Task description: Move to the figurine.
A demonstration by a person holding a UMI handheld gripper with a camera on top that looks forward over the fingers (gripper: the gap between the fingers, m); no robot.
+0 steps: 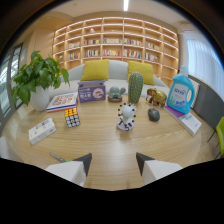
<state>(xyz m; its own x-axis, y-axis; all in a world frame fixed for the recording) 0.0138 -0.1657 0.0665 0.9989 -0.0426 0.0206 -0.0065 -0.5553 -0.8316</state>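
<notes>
A small black-and-white figurine (126, 116) stands upright on the wooden table (100, 142), beyond my fingers and slightly to the right of the gap between them. My gripper (114, 160) is open with nothing between its fingers, and bare tabletop lies between it and the figurine. A golden elephant figure (157, 96) stands farther back on the right, and a small grey figure (116, 93) stands behind the black-and-white one.
Around the figurine are a green cactus (135, 87), a dark grey lump (153, 114), a Rubik's cube (72, 117), a purple box (91, 92) and a blue detergent bottle (181, 92). A potted plant (37, 82), a book (62, 101) and a white box (41, 130) are at the left.
</notes>
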